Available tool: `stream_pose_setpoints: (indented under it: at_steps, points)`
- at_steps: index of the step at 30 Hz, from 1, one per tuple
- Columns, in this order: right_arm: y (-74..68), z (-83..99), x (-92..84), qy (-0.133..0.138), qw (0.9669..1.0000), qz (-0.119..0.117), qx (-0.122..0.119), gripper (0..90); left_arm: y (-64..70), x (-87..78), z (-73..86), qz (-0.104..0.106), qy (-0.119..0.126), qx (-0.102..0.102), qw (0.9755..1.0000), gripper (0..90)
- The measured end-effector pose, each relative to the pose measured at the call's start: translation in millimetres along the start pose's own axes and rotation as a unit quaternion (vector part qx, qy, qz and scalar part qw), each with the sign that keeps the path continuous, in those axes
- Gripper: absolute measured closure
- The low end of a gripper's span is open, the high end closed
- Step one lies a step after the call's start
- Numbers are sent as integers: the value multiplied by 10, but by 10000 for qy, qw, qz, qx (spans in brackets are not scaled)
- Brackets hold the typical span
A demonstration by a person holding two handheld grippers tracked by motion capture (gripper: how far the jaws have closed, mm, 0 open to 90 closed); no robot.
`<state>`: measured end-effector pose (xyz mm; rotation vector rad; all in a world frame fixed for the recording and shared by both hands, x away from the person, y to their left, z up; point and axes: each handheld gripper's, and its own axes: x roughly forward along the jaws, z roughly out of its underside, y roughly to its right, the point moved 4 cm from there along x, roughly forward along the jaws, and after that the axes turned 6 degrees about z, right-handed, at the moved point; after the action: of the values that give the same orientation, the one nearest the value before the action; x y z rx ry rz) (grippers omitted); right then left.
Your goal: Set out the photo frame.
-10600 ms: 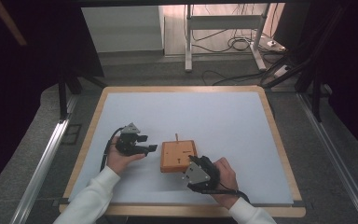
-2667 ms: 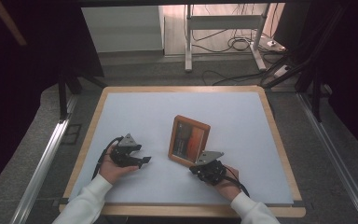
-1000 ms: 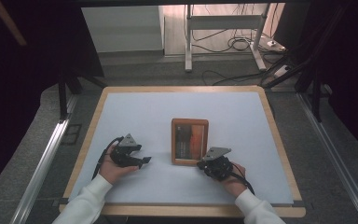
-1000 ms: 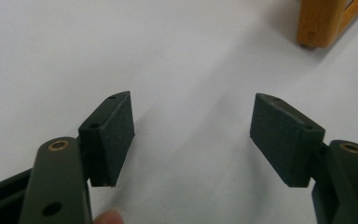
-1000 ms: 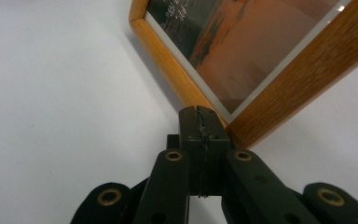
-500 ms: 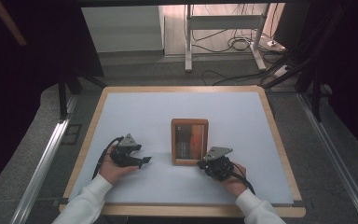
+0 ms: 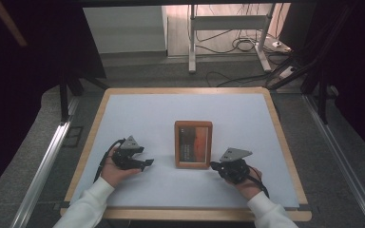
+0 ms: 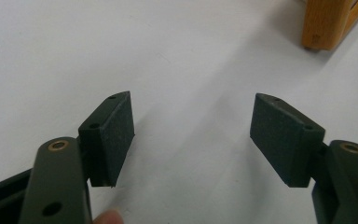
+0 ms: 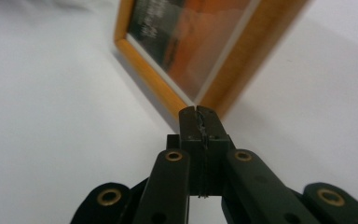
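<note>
A wooden picture frame (image 7: pixel 193 144) lies flat, face up, near the middle of the white table top (image 7: pixel 180 111), its long sides running away from the person; behind its glass is a dark and orange picture. In the right gripper view the frame's (image 9: pixel 200 46) near corner sits just ahead of the jaw tips, and whether they touch it cannot be told. The right gripper (image 7: pixel 215 165) rests on the table just beside the frame's near right corner, held in the person's right hand (image 7: pixel 247 183), and its jaws are pressed together with nothing between them (image 9: pixel 199 112). The left gripper (image 7: pixel 148 163) lies to the left of the frame, apart from it, in the person's left hand (image 7: pixel 115 171), pointing toward the frame. Its jaws stand spread wide over bare table (image 8: pixel 192 126), and a corner of the frame (image 8: pixel 328 23) shows at the upper right of the left gripper view. White sleeves (image 7: pixel 83 209) cover both forearms.
</note>
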<state>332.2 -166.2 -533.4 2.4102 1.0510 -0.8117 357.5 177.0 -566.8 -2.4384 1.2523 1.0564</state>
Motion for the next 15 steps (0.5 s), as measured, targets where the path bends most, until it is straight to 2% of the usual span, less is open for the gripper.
stream_pose_setpoints:
  at_steps: [7,9,11,13,15]
  points:
    - [144,94,-98,6,9997,215,148,898,8,-13,-4,-12,19,27,10000,298]
    - [181,118,-115,14,9995,258,180,866,5,-14,-3,-14,16,21,10000,298]
    - [227,150,-121,15,9993,309,217,745,4,-14,-4,-9,23,12,10000,298]
    - [282,193,-124,6,9986,395,347,602,8,-18,-6,-8,32,8,10000,298]
    - [331,235,-140,40,9976,437,533,500,13,-25,-7,-15,43,-4,10000,298]
